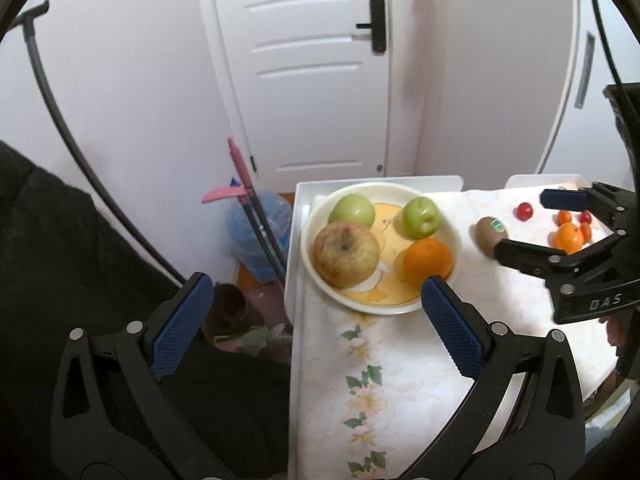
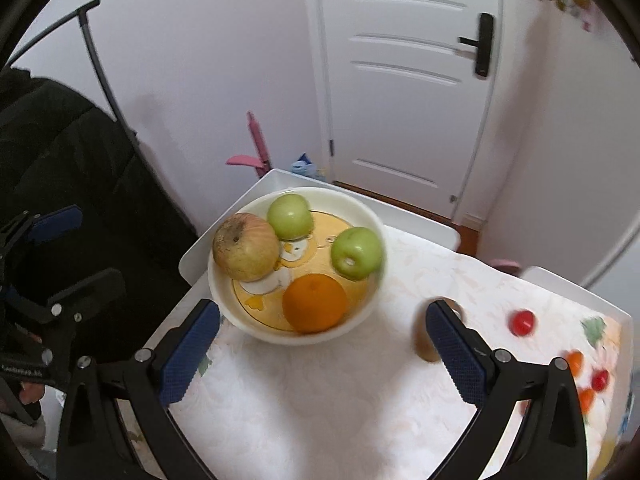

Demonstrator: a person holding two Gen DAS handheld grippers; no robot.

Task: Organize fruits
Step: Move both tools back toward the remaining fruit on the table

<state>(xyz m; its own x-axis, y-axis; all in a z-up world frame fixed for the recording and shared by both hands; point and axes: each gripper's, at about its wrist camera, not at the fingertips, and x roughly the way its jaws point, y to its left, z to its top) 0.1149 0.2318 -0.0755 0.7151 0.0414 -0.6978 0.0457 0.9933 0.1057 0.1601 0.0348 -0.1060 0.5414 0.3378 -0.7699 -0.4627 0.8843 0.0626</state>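
Observation:
A white bowl (image 1: pixel 454 236) (image 2: pixel 372 216) on the table holds a brownish apple (image 1: pixel 346 254) (image 2: pixel 245 246), two green apples (image 1: pixel 353 209) (image 1: pixel 421 217) and an orange (image 1: pixel 427 261) (image 2: pixel 315 302). A kiwi (image 1: pixel 489 236) (image 2: pixel 425 342) lies right of the bowl. Small red (image 1: pixel 524 211) (image 2: pixel 521 322) and orange fruits (image 1: pixel 568 239) lie further right. My left gripper (image 1: pixel 316 328) is open and empty at the bowl's near side. My right gripper (image 2: pixel 322 354) (image 1: pixel 538 224) is open and empty, with the kiwi beside its right finger.
The white table (image 1: pixel 298 320) carries a flowered cloth (image 1: pixel 372 392). A black coat (image 1: pixel 80 280) hangs to the left. A pink-handled tool (image 1: pixel 240 176), a blue bag and clutter sit on the floor beyond the table's left edge. A white door (image 1: pixel 312 72) stands behind.

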